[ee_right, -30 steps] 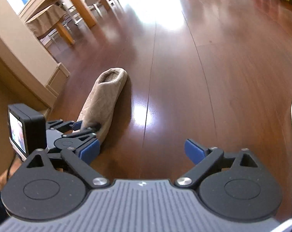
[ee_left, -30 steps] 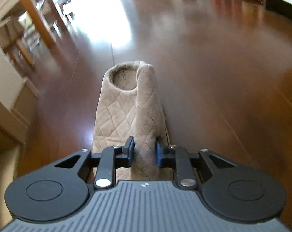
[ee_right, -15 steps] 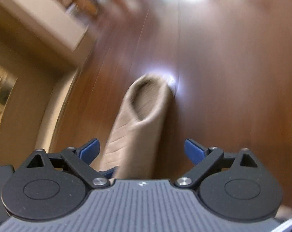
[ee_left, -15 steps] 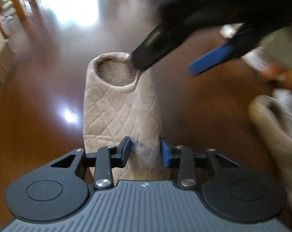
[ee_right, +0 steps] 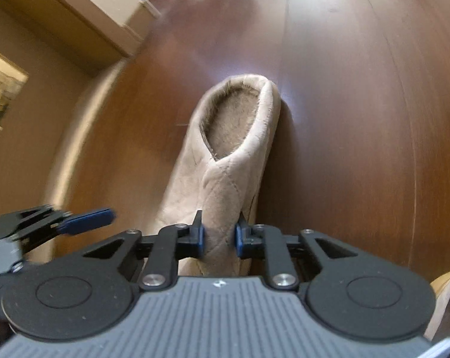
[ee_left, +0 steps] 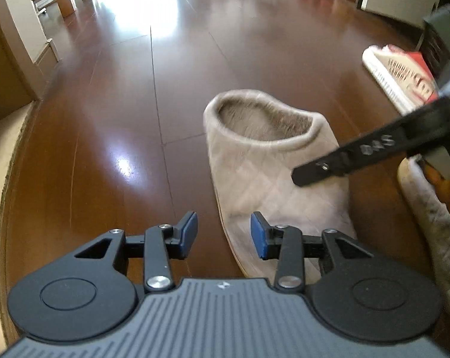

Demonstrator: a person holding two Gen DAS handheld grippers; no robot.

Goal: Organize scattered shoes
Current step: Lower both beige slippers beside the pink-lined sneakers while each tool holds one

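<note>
A beige quilted slipper (ee_left: 269, 164) lies on the dark wood floor, its opening facing away from me. My left gripper (ee_left: 225, 234) hovers at the slipper's near left edge. Its jaws are opening and the blue pads touch nothing. In the right wrist view my right gripper (ee_right: 219, 237) is closing on the slipper (ee_right: 225, 164), and its pads pinch the quilted upper at the near end. One black finger (ee_left: 359, 155) of the right gripper crosses over the slipper in the left wrist view. A blue pad (ee_right: 88, 217) of the left gripper shows at the left.
A second beige slipper (ee_left: 433, 223) lies at the right edge, seen also in the corner of the right wrist view (ee_right: 445, 298). A white and red basket (ee_left: 397, 71) sits farther right. A beige wall base (ee_right: 91, 6) and a tan mat edge (ee_left: 1, 164) border the left.
My left gripper let go of the slipper, opened and shifted left of it. My right gripper swung in over the slipper and closed from wide open onto its near end.
</note>
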